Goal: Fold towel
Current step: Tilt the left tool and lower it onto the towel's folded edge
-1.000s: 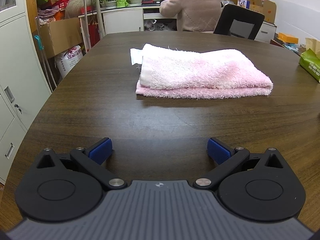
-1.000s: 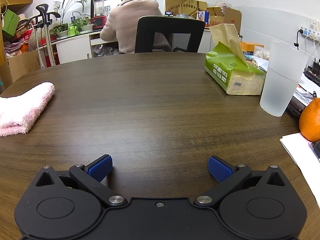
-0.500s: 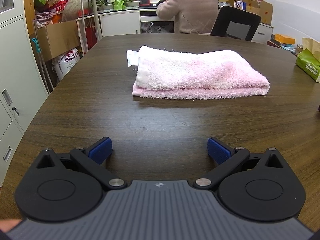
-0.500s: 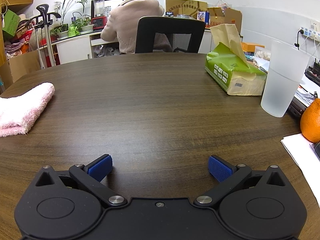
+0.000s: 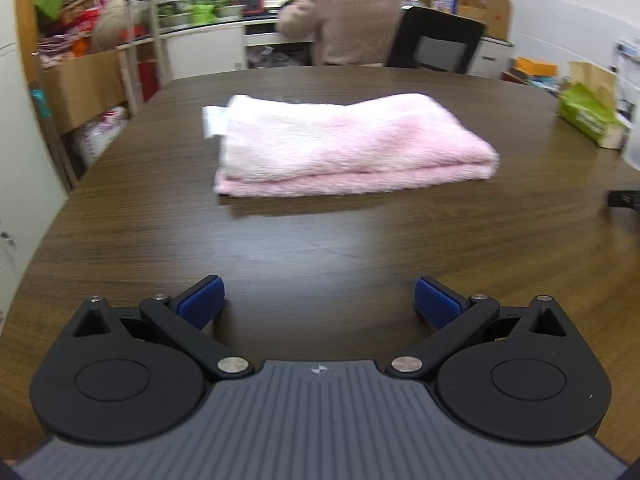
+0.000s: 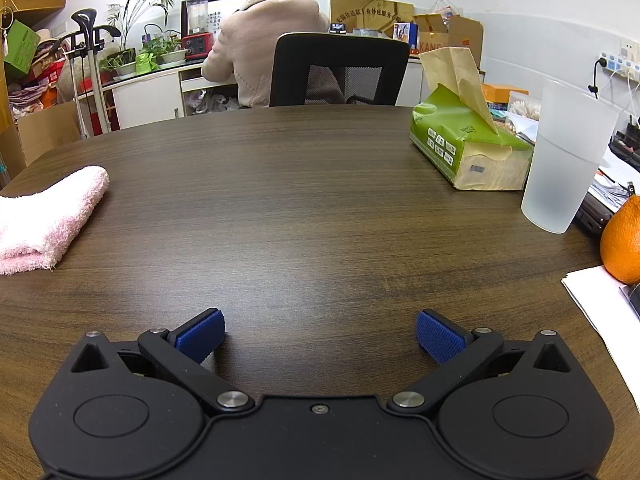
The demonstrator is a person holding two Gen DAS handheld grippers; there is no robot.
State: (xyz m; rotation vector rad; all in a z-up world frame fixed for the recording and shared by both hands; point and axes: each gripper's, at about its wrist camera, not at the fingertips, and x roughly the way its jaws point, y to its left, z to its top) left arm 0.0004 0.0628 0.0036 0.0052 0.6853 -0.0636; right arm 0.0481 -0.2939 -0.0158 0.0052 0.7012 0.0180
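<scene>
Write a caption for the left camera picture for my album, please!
Open left gripper facing a folded fluffy pink towel on the dark wooden table.

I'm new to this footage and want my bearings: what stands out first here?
The folded pink towel lies mid-table, straight ahead of the open left gripper. From the right gripper, also open and empty, a green tissue pack, a frosted cup and an orange crowd the table's right side. Beyond the table, someone in a beige coat sits facing away.
</scene>
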